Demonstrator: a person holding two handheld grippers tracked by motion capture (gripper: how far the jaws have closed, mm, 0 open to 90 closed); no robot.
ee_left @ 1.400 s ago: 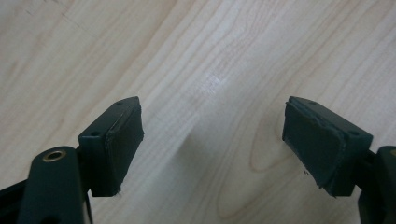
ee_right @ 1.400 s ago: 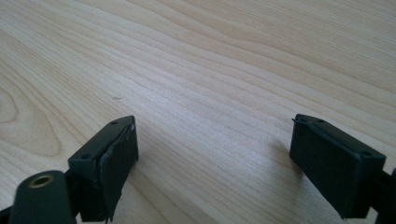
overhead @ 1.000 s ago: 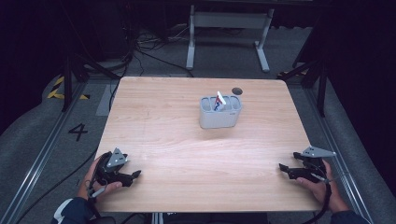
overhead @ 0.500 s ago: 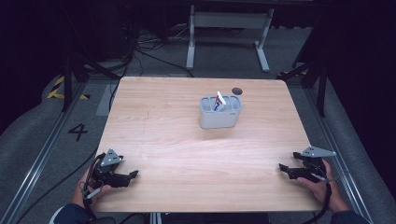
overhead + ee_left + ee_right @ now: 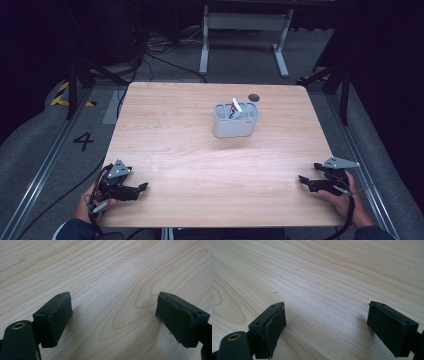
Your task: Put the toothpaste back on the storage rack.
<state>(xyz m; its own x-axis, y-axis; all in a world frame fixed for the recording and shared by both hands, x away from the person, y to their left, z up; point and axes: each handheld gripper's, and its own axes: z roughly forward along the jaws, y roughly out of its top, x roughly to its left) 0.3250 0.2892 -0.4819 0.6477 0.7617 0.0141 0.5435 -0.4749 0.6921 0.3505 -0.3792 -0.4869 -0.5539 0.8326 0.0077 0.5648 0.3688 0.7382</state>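
The left gripper (image 5: 141,188) rests at the near left corner of a pale wooden table (image 5: 200,170), held in a person's left hand (image 5: 95,202); seen from its own camera its two black jaws stand wide apart over bare wood grain, with nothing between them. The right gripper (image 5: 303,180) sits at the near right edge in the person's right hand (image 5: 342,197), its jaws likewise spread wide and empty above the tabletop. Well apart from both, toward the far side and a little right of centre, stands a small grey bin (image 5: 235,121) divided into compartments, upright, with a slim white item with red and blue marks (image 5: 234,108) leaning up out of it; what that item is cannot be told at this size. A dark round grommet (image 5: 254,97) lies in the tabletop just beyond the bin. Beyond the table are a dark floor, cables and the legs of a metal stand (image 5: 245,30). The work appears not yet begun. To do the reach well, one gripper would likely travel forward with jaws kept open, come down over the leaning item from above, and close only once the pads flank it, while the other steadies the bin so that it does not slide or tip.
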